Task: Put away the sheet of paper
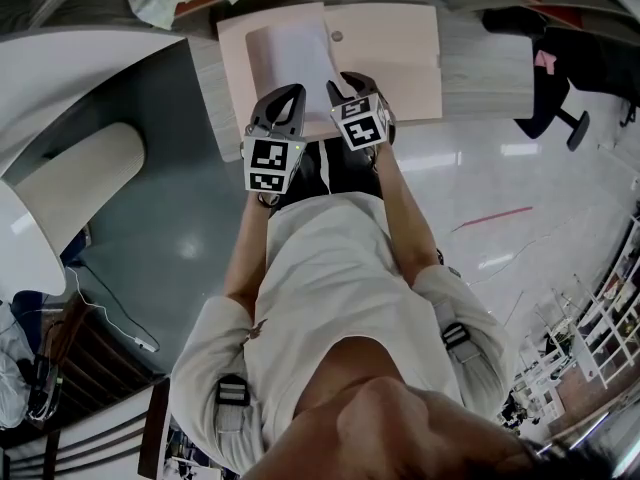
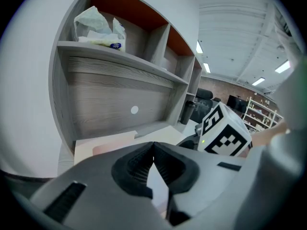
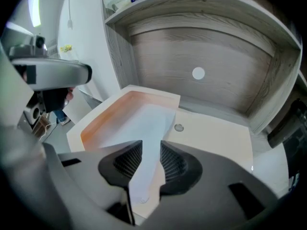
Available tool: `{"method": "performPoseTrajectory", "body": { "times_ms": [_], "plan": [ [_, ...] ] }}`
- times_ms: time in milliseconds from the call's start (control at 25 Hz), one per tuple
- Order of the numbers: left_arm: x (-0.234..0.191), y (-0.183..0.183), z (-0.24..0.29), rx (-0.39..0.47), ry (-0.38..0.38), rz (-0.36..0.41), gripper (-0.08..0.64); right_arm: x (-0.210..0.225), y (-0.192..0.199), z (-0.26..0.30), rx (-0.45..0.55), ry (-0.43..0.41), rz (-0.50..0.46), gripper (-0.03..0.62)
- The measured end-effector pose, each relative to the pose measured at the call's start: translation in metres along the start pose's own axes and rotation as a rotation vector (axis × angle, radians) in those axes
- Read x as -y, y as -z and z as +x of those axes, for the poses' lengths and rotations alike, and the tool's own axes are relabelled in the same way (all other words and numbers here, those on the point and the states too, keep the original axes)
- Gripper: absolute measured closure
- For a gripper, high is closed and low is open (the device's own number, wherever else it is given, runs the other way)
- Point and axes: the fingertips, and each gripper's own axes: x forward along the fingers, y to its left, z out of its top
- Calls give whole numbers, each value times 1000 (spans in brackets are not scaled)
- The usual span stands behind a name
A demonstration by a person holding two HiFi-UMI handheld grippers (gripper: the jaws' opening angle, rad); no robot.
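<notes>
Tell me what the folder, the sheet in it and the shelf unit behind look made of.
Folder: thin card or matte plastic, can't tell which. It is an even peach-beige, and the lifted cover holds its shape.
Sheet: paper, plain white and matte, bending softly along its length.
Shelf unit: probably wood-grain laminate board, grey and matte, with regular streaked grain and clean square edges.

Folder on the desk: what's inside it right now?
A white sheet of paper lies inside the open beige folder, beside its round snap. Whatever may lie under the sheet is covered and cannot be seen.
</notes>
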Motion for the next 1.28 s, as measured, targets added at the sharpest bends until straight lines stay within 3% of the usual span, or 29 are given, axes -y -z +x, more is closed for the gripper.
{"method": "performPoseTrajectory", "body": {
  "times_ms": [120, 400, 600, 1280],
  "plan": [
    [0, -5, -3, 12, -2, 4, 541, -3, -17, -19, 69, -4, -8, 471],
    [-3, -27, -10, 56, -7, 24, 541, -10, -71, -83, 337, -28, -27, 545],
    [-2, -49, -21, 100, -11, 48, 541, -11, -95, -124, 447, -8, -57, 561],
    [10, -65, -58, 115, -23, 93, 541, -26, -102, -169, 491, -32, -92, 572]
  ]
}}
